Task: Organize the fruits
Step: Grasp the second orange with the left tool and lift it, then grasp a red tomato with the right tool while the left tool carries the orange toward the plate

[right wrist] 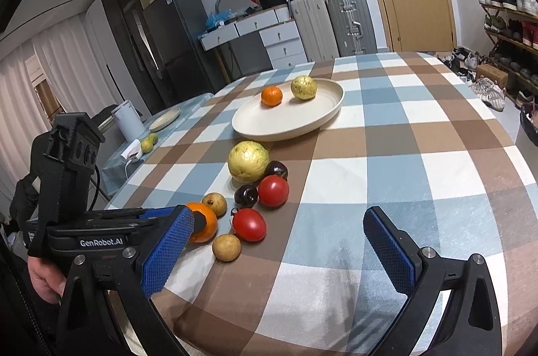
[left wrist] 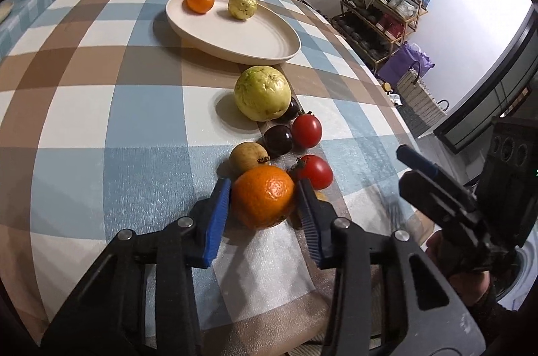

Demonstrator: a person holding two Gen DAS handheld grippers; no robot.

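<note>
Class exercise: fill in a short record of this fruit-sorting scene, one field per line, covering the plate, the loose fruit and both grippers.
plate: holds a small orange and a yellow-green fruit
loose on the checked tablecloth: large guava, two tomatoes, two dark fruits, two brown fruits
left gripper: pads against the large orange, which sits on the cloth
right gripper: open, holding nothing

My left wrist view sat low, close over the orange (left wrist: pixel 263 196), facing the plate (left wrist: pixel 269 48). My right wrist view stood farther back, rightward. Both shared plate (right wrist: pixel 322 117) and fruit row.
</note>
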